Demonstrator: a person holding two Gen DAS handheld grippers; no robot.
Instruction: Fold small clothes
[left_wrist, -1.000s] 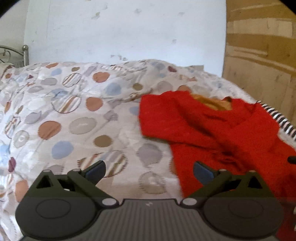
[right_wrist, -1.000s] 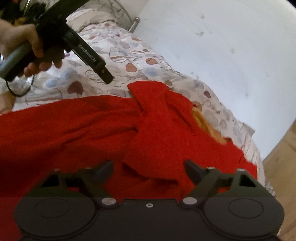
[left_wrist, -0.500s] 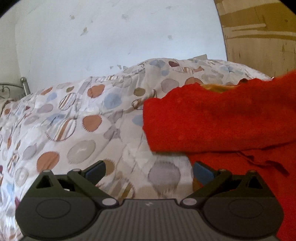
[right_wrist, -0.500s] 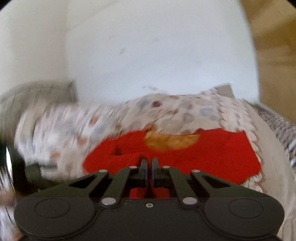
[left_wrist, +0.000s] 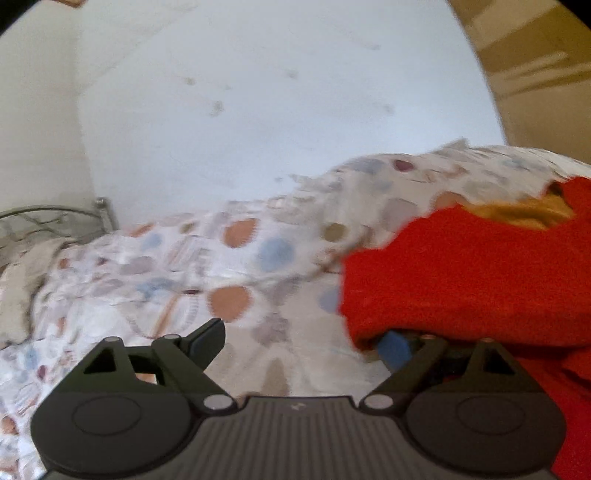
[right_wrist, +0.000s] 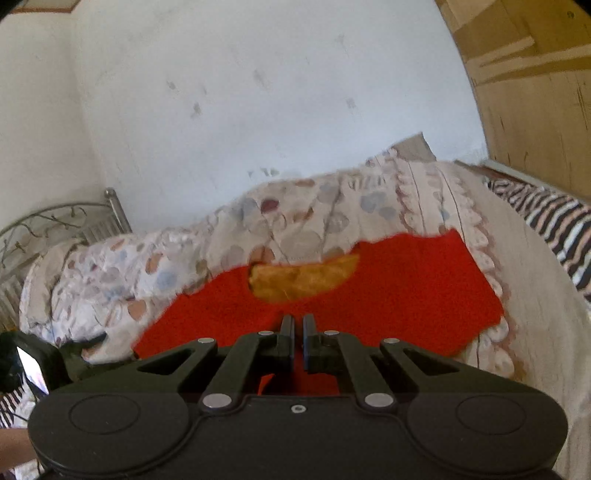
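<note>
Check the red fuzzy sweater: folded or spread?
Partly folded: the red fuzzy sweater has one layer doubled over at its left edge; the orange-lined neck shows.

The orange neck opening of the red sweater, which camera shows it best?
The right wrist view: the orange neck opening lies near centre, sharp, its whole curve visible in the red sweater. The left wrist view catches only a blurred part of it at the far right.

Left gripper (left_wrist: 306, 343) wide, jaws just closing; right gripper (right_wrist: 298, 338) shut — level-ish
</note>
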